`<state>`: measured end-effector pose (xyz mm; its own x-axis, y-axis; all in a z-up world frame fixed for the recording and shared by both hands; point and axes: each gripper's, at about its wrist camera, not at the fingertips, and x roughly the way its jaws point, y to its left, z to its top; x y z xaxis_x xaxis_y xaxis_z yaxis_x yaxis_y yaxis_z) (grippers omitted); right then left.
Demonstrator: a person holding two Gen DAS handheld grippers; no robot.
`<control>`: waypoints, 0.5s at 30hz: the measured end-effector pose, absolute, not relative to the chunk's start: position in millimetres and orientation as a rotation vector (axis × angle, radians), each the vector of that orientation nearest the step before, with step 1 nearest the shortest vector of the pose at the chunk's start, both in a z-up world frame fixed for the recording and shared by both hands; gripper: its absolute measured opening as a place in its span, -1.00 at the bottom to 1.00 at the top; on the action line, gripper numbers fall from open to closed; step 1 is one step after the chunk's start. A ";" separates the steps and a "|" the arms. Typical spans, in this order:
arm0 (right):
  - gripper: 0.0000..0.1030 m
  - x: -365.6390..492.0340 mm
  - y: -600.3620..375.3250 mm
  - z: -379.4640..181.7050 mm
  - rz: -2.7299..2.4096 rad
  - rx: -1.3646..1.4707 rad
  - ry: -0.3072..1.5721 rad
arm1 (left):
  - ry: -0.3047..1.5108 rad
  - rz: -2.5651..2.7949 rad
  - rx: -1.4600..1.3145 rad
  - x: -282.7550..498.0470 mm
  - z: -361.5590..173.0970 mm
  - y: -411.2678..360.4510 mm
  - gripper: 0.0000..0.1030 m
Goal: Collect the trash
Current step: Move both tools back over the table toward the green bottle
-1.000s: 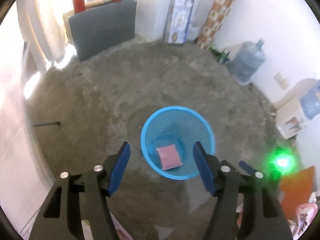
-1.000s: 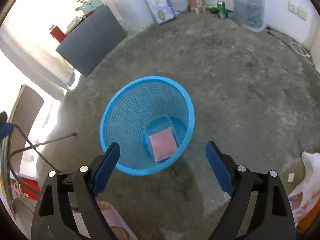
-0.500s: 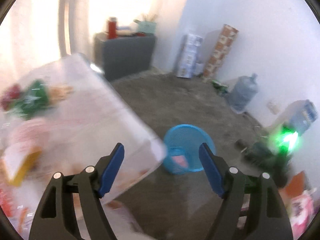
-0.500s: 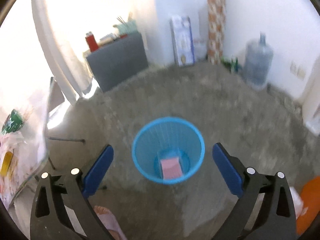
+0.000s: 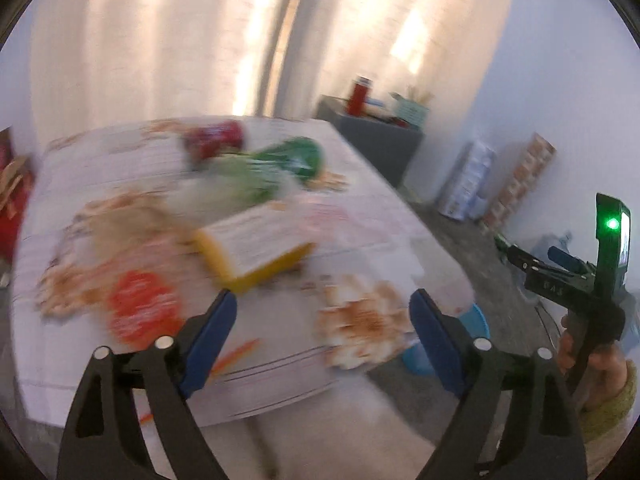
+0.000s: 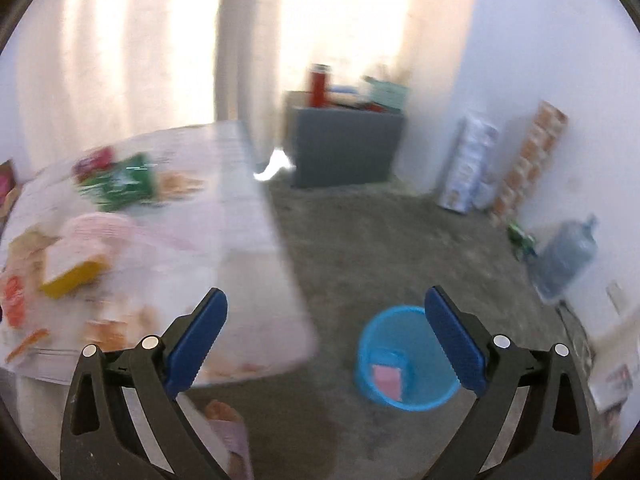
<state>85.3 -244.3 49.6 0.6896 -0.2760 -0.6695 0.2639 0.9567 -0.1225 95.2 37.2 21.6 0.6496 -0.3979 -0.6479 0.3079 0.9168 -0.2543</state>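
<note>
A blue mesh waste basket stands on the concrete floor with a pink packet inside; only its rim peeks past the table corner in the left wrist view. On the table lie blurred pieces of trash: a yellow box, a green wrapper, a red wrapper and an orange-red round packet. My left gripper is open and empty above the table's near edge. My right gripper is open and empty, between the table corner and the basket.
A grey cabinet with a red bottle stands by the curtain. Boxes and a water jug line the right wall. The table has a flowered cloth. The person's foot is near the table.
Both grippers have lifted away from the basket and swung left and up toward the table. The table's trash has come into view. Both stayed open and empty.
</note>
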 end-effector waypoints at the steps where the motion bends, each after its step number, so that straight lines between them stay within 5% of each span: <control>1: 0.84 89.0 -236.6 51.9 -0.269 -0.013 0.754 | 0.750 -0.375 -0.143 91.5 23.0 53.6 0.81; 15: 0.84 140.8 -143.9 55.9 0.226 0.019 0.860 | 0.745 -0.266 -0.240 67.2 20.3 152.2 0.89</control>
<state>140.8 -143.9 55.9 0.6301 0.2049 -0.7490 -0.1898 0.9759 0.1073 67.2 152.2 20.3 0.7043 -0.3216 -0.6328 0.1524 0.9392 -0.3077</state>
